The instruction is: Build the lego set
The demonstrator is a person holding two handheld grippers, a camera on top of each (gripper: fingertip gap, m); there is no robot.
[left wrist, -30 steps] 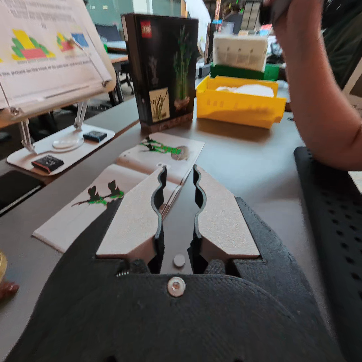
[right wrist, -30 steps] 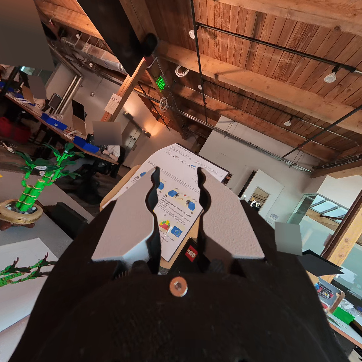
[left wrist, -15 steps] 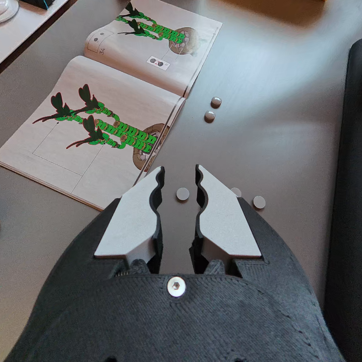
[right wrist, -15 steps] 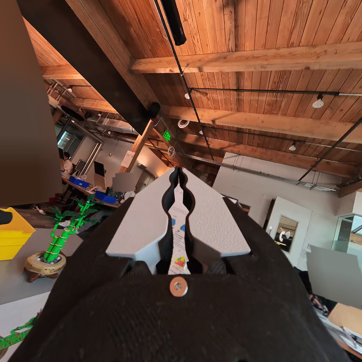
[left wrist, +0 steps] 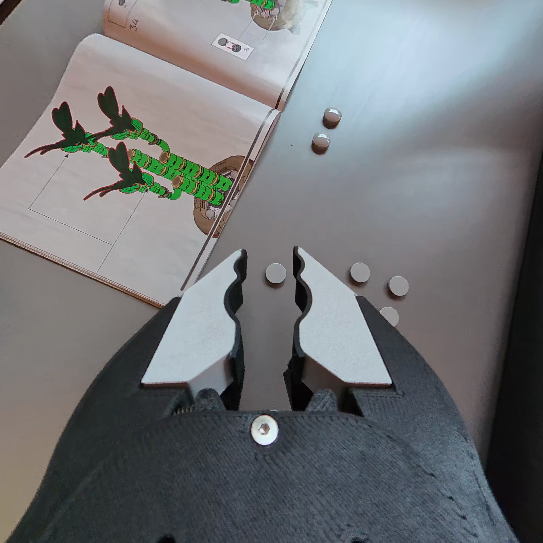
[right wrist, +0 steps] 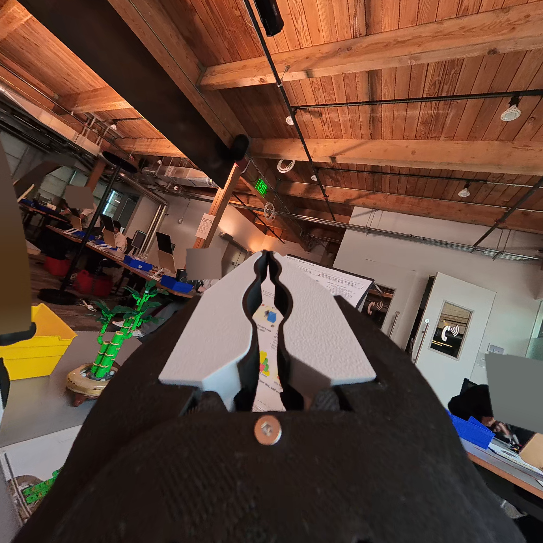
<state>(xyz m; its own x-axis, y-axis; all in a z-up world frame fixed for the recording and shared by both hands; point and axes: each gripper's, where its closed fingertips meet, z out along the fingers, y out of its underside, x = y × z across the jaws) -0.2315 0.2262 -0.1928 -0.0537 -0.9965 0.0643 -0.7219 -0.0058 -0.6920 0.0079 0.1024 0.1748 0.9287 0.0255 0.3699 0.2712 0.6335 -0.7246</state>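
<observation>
My left gripper (left wrist: 269, 252) is open and empty, pointing down at the grey table (left wrist: 411, 191). A small flat grey round piece (left wrist: 275, 273) lies on the table between its fingertips. Three more flat round pieces (left wrist: 360, 272) lie just right of the right finger, and two thicker round pieces (left wrist: 332, 117) lie farther ahead. The open instruction booklet (left wrist: 147, 147) lies to the left. My right gripper (right wrist: 266, 255) is shut and empty, raised and tilted up toward the ceiling. The green bamboo lego model (right wrist: 114, 338) in its tan pot stands on the table at the left of the right wrist view.
A black perforated mat (left wrist: 523, 293) runs along the table's right edge. A yellow bin (right wrist: 32, 349) stands behind the model. A sheet on a stand (right wrist: 329, 282) rises behind my right gripper. People sit at far tables. My right fingertips sit around 45 centimeters from my left ones.
My left gripper tilted down from the box and bin to the table, then moved closer to the round pieces. My right gripper closed from open to shut and swung upward.
</observation>
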